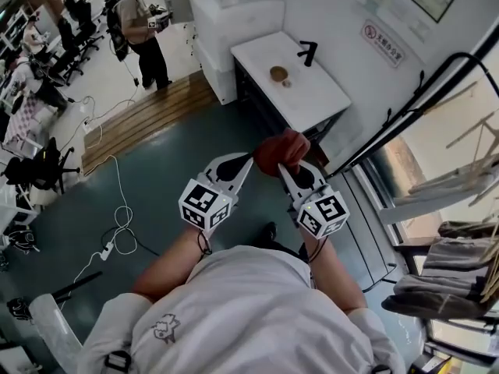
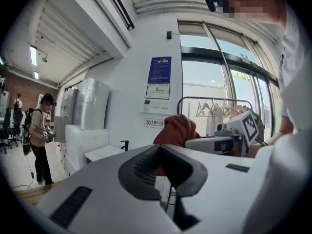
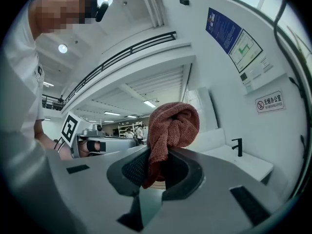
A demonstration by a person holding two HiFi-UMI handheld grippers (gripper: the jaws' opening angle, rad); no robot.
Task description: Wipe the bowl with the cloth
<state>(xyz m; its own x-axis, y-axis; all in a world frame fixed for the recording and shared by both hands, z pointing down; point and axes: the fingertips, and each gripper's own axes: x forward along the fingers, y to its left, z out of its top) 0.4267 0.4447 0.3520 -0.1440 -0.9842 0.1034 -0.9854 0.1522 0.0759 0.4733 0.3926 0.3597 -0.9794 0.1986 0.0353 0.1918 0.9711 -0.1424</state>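
Our right gripper [image 1: 287, 167] pinches the rust-red cloth [image 1: 282, 151], our left gripper [image 1: 246, 162] pressed together, empty; the bowl [image 1: 278, 74] sits well apart on the counter [image 1: 316, 96], wiping, we judge, unstarted.

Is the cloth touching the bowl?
No, the cloth is pinched in the right gripper, up in the air well away from the bowl on the white table.

The right tongs [image 3: 155, 172] pinch a bunched rust-red cloth [image 3: 173, 126]. The left tongs [image 3: 97, 143] show beyond, at left. A white bench [image 3: 246, 162] stands behind.
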